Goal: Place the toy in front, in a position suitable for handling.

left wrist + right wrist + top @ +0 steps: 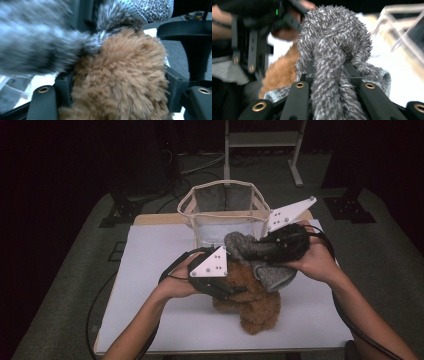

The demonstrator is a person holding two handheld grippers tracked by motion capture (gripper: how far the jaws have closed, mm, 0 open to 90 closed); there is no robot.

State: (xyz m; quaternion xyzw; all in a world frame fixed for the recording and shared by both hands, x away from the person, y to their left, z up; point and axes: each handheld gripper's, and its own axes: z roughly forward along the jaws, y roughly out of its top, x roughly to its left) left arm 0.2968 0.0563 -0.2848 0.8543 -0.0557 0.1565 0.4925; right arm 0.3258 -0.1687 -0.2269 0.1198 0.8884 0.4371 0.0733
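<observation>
A brown plush toy [257, 309] lies on the white mat, and a grey fuzzy cloth [270, 275] with a knitted end is draped over its upper part. My left gripper [239, 291] comes in from the left, shut on the toy; in the left gripper view the brown fur [125, 62] fills the gap between the jaws of this gripper [120, 82], with the grey cloth [150, 10] above it. My right gripper [261, 251] is shut on the grey cloth. The right gripper view shows a thick fuzzy strand [337, 32] clamped in the gripper [329, 72], with brown fur [279, 72] behind.
A white-rimmed mesh basket [222, 185] stands open at the far side of the white mat [150, 270], right behind both grippers. Its frame [397, 25] shows at the right of the right gripper view. Cables trail off the table's left and right sides.
</observation>
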